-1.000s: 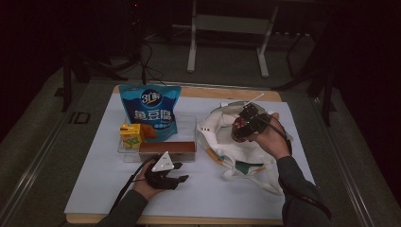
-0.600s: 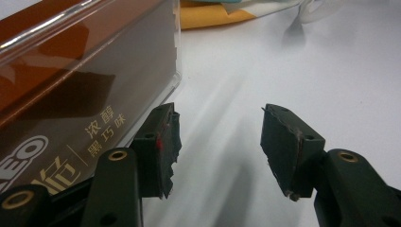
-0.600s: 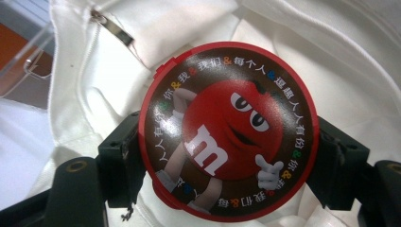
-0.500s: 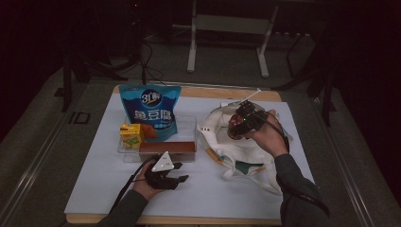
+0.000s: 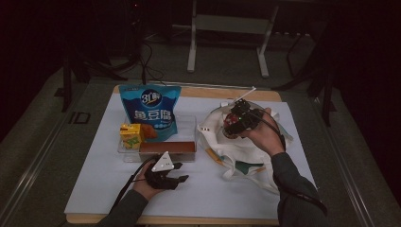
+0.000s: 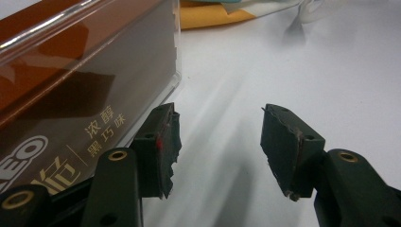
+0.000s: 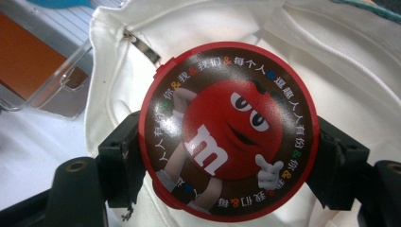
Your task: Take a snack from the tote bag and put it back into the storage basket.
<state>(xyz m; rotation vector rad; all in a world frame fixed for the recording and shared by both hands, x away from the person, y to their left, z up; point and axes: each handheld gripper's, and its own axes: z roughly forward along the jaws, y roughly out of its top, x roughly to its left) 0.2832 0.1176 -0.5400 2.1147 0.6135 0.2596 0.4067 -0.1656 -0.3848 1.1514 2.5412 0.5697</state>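
Since a second before, the right gripper [image 5: 235, 124] had shifted slightly leftward over the white cloth bag [image 5: 246, 161], carrying the round candy tin [image 7: 229, 130]; the left gripper [image 5: 166, 177] had not moved. The right gripper's fingers [image 7: 118, 161] were clenched on the tin's red rim from both sides, the tin hanging just above the bag's open mouth. The left gripper's fingers [image 6: 158, 146] stood released on the worktop [image 5: 213, 198], with nothing between them and the brown chocolate box [image 6: 71, 85] just to their left. To do this well, I judged the tin should go down flat into the opening, clear of the limp hem. The tin looked hard, glossy and disc-shaped; the bag was soft, creased canvas; the box sat in a clear plastic tray [image 5: 189, 124].
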